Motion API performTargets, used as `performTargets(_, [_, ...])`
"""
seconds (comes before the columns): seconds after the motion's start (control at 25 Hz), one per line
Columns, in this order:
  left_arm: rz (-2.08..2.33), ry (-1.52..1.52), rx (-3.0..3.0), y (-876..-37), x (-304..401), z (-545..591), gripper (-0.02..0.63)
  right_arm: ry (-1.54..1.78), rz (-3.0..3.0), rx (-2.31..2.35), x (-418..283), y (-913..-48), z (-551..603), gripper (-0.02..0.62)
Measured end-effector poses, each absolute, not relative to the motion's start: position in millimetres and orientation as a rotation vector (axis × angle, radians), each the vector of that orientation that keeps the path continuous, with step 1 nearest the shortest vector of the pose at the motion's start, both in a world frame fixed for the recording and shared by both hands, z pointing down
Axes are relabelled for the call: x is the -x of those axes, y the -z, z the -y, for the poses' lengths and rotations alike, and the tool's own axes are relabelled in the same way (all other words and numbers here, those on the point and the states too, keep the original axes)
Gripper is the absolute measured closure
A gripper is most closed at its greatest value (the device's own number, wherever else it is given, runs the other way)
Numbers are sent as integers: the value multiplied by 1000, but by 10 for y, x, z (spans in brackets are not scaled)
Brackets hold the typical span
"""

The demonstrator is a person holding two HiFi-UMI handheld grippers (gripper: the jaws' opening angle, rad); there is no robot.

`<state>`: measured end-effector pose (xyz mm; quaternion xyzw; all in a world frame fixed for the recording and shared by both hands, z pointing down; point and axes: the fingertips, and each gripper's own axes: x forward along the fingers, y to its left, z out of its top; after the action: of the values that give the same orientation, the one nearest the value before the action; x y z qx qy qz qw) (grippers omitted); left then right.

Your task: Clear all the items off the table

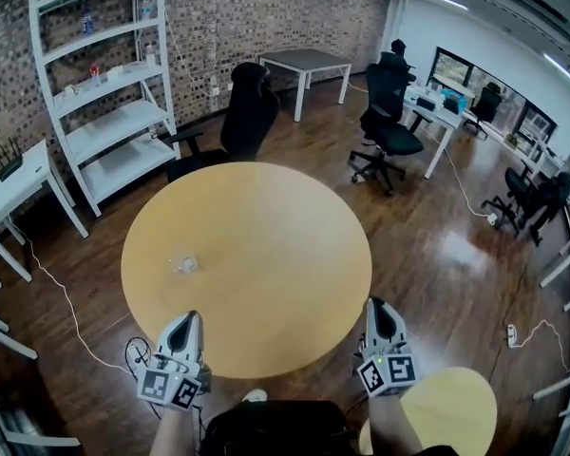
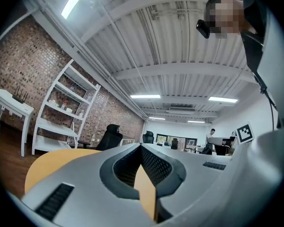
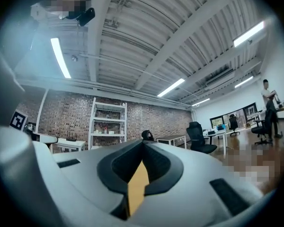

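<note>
A round wooden table [image 1: 266, 255] fills the middle of the head view. On its left part lies one small clear object [image 1: 185, 264]; what it is I cannot make out. My left gripper [image 1: 185, 317] is at the table's near left edge, shut and empty, a short way in front of that object. At the near right edge my right gripper [image 1: 378, 302] is shut too, with nothing in it. In the left gripper view the left gripper [image 2: 141, 145] has its jaws closed over the tabletop [image 2: 47, 162]. The right gripper [image 3: 143, 143] shows the same in the right gripper view.
A black office chair [image 1: 245, 112] stands behind the table, a second one [image 1: 388, 122] at the back right. A white shelf unit [image 1: 104, 93] and a white side table [image 1: 14, 183] stand at the left. A smaller round wooden top [image 1: 451, 407] is by my right arm. Cables [image 1: 62, 297] lie on the floor.
</note>
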<state>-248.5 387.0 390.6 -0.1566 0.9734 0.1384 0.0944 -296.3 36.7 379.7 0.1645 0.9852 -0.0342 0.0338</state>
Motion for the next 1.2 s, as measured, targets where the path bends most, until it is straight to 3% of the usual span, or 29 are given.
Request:
performTargets(0.8, [-2930, -399, 209, -4025, 1905, -3887, 614, 114, -3078, -696, 2885, -4113, -266, 592])
performTargets(1.2, [-2977, -372, 81, -4304, 2168, -4309, 614, 48, -3122, -814, 3302, -4378, -693, 592])
